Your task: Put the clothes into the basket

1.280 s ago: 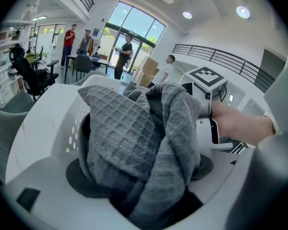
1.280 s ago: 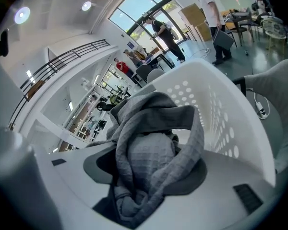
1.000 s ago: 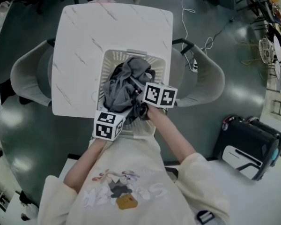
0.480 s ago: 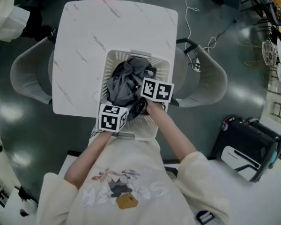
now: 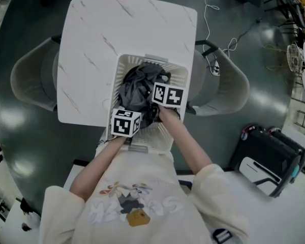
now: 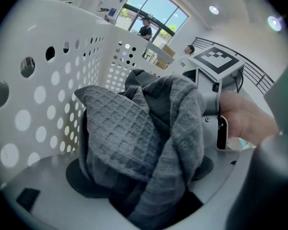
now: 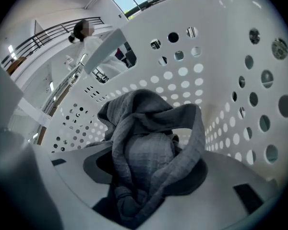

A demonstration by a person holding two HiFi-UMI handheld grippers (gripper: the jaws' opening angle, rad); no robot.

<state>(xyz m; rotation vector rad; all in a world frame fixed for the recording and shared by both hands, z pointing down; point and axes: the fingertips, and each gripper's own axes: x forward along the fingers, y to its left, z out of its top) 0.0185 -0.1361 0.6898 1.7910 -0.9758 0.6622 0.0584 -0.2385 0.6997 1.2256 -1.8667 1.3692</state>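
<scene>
Standing at the near edge of the white marbled table [image 5: 91, 44], the perforated white basket [image 5: 182, 78] has a bundle of grey clothes [image 5: 137, 88] inside its walls, with both grippers angled steeply down into it from the person's side. In the left gripper view, the left gripper [image 6: 144, 190] has its jaws set partly apart with waffle-textured grey fabric bunched between the dark round pads. The cloth rises out of the jaws in a thick fold and drapes over to the right, so this gripper is clamped on the clothes. The dotted basket wall curves close along the left of that view. On the right stands the other gripper's body, with its marker cube [image 6: 216, 61] on top and the person's hand [image 6: 247, 121] around its handle. In the right gripper view, the right gripper [image 7: 149, 188] is likewise partly closed around a twisted wad of the same grey cloth. The wad fills the gap between its pads and loops up in front of the basket's far wall. From the head view, the two marker cubes sit close together over the near half of the basket, the left one [image 5: 125, 123] at the near rim and the right one [image 5: 168, 95] further in, just beside the fabric. A grey chair [image 5: 30, 80] stands at either side of the table.
</scene>
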